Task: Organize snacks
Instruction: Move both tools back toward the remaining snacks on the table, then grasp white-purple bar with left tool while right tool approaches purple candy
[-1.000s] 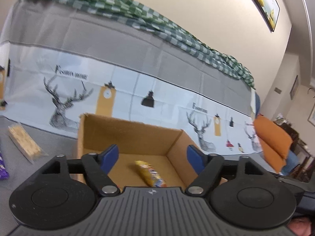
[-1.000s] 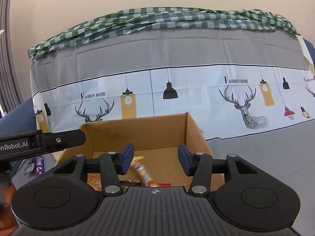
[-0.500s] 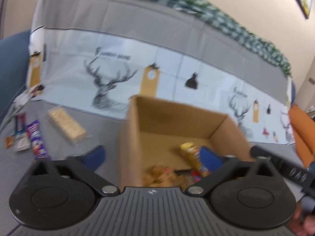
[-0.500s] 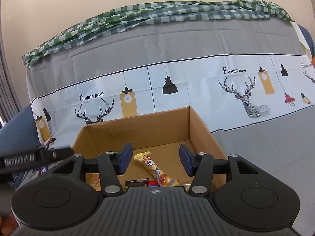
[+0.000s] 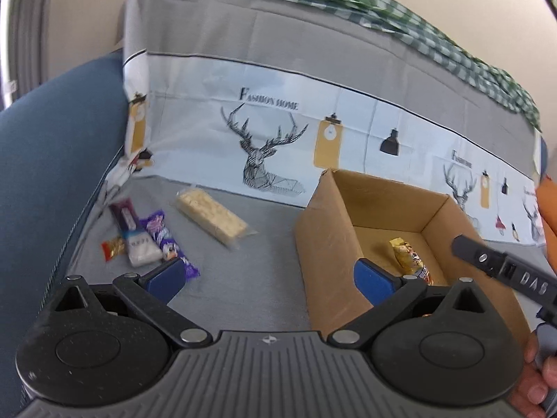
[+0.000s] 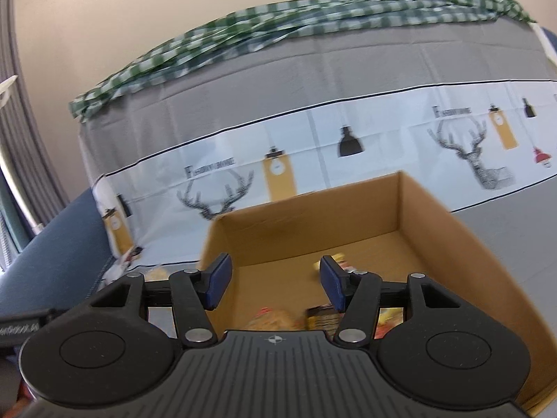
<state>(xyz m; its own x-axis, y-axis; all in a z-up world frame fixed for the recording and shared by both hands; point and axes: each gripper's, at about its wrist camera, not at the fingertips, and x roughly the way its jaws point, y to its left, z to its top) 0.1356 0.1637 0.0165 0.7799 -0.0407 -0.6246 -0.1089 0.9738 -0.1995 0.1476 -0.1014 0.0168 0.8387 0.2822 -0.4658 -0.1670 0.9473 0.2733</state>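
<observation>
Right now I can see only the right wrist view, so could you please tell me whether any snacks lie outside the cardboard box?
Observer: Yes, four lie on the grey cover, left of the cardboard box.
Operator: Which one is nearest the box?
Observer: The pale cracker bar; the purple wrapper, white-and-maroon packet and small orange candy cluster farther left.
Operator: Is the left gripper holding anything?
Observer: No, the left gripper is open and empty.
</observation>
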